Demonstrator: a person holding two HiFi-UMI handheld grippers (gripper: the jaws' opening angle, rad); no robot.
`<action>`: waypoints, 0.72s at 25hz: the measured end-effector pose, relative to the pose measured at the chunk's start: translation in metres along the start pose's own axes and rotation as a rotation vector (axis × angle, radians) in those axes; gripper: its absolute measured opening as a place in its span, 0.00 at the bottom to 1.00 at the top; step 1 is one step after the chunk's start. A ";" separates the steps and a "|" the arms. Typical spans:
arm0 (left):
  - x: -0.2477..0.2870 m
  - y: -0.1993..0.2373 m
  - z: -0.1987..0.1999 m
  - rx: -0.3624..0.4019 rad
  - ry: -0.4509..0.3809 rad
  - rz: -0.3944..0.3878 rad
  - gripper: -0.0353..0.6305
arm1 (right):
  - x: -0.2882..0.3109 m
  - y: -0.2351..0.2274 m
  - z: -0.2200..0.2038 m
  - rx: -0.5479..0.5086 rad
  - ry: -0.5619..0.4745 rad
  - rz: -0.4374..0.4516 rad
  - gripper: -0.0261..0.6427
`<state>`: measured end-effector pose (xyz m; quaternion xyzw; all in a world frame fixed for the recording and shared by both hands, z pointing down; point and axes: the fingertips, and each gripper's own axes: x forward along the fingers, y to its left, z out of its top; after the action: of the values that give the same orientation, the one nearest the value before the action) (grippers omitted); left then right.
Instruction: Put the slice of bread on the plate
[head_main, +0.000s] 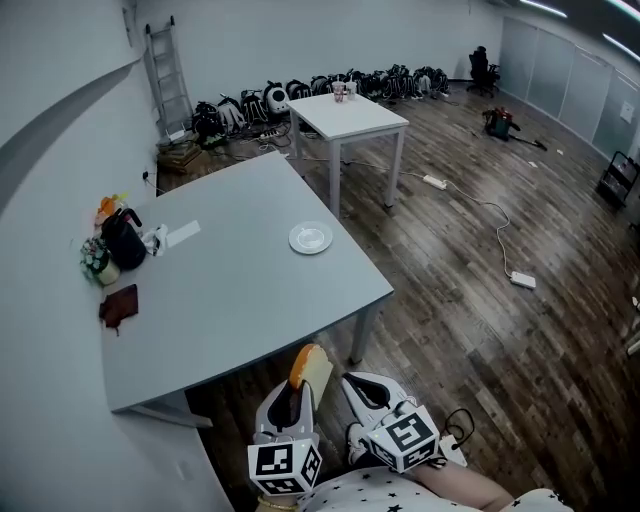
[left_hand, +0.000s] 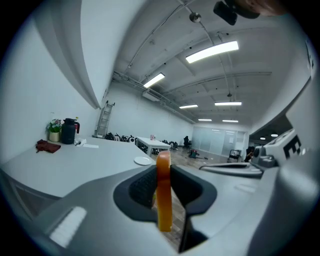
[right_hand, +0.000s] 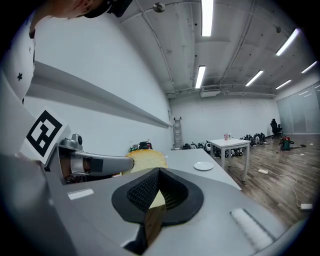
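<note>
Left gripper (head_main: 298, 392) sits low in the head view, just off the near edge of the grey table (head_main: 230, 300) and over the wood floor (head_main: 480, 330). Its jaws are clamped on the bread (head_main: 311, 366), which stands upright on edge between the pads. In the left gripper view the bread (left_hand: 163, 200) shows edge-on with its orange crust toward the camera and a pad pressing each face. Right gripper (head_main: 358, 385) is just beside the left one, on its right. In the right gripper view its jaws (right_hand: 159, 174) meet at the tips with nothing between them. The bread (right_hand: 146, 160) appears beyond those jaws, broad face on, held in the left gripper's fingers. The plate (head_main: 310, 238) lies on the grey table near its right edge, well apart from the bread. It also shows in the left gripper view (left_hand: 143, 160) and the right gripper view (right_hand: 203, 166). At the table's left edge stand a black jug (head_main: 123, 240) and a small plant (head_main: 97, 260), with a dark red cloth (head_main: 119, 305) nearer the person. A white table (head_main: 350, 115) stands beyond the grey one. A ladder (head_main: 165, 75) leans on the far wall and bags (head_main: 330, 88) line its base. A power strip (head_main: 523, 279) lies on the floor.
</note>
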<state>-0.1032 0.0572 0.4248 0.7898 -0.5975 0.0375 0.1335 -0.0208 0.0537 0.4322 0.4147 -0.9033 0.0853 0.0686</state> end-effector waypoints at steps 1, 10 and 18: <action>0.013 -0.001 0.005 0.004 -0.006 0.002 0.18 | 0.007 -0.012 0.004 -0.002 -0.003 0.001 0.04; 0.107 -0.008 0.016 -0.021 -0.017 0.015 0.18 | 0.047 -0.104 0.014 -0.005 -0.007 -0.006 0.04; 0.158 0.010 0.020 -0.065 0.012 0.051 0.18 | 0.077 -0.142 0.015 0.017 0.016 -0.006 0.04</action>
<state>-0.0703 -0.0981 0.4420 0.7692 -0.6176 0.0264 0.1618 0.0367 -0.0973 0.4464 0.4171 -0.9009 0.0960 0.0723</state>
